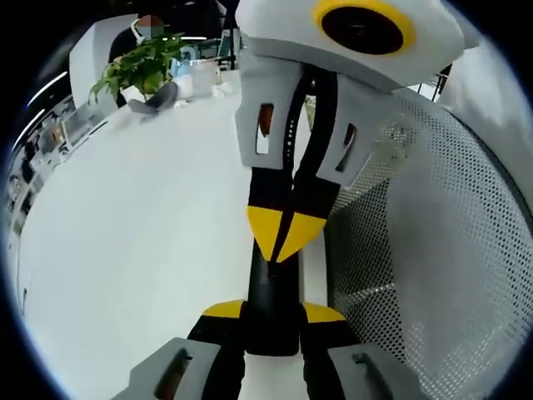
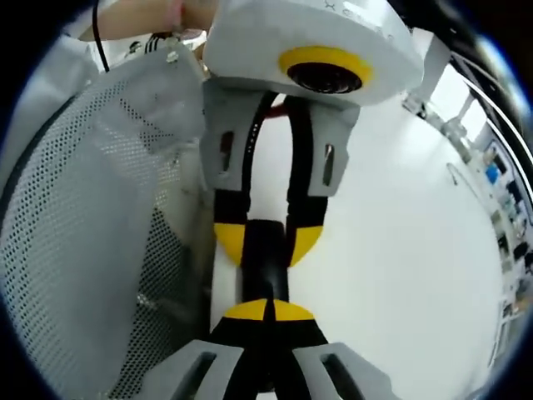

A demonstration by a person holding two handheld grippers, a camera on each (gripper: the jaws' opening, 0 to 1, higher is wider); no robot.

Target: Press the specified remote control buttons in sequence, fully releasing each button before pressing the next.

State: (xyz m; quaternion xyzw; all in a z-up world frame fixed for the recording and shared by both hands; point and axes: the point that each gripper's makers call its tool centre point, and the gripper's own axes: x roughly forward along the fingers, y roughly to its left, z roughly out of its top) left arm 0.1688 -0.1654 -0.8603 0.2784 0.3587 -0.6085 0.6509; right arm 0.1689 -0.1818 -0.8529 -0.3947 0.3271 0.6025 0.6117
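A slim black remote control (image 1: 271,293) lies lengthwise above the white table (image 1: 141,250). My left gripper (image 1: 273,313) is shut on it, one yellow tip on each long side. My right gripper (image 1: 283,237) comes down from the top of the left gripper view, shut, with its joined yellow tips resting on the remote's upper face. In the right gripper view the right gripper (image 2: 268,310) has its tips together over the remote (image 2: 266,254), and the left gripper (image 2: 266,242) clamps the remote from the far side. The buttons are hidden under the tips.
A white perforated mesh panel (image 1: 425,250) stands close beside the grippers, also visible as the mesh panel (image 2: 92,217). A potted green plant (image 1: 143,67) and small items sit at the table's far end. A person's hand (image 2: 166,18) shows at the top.
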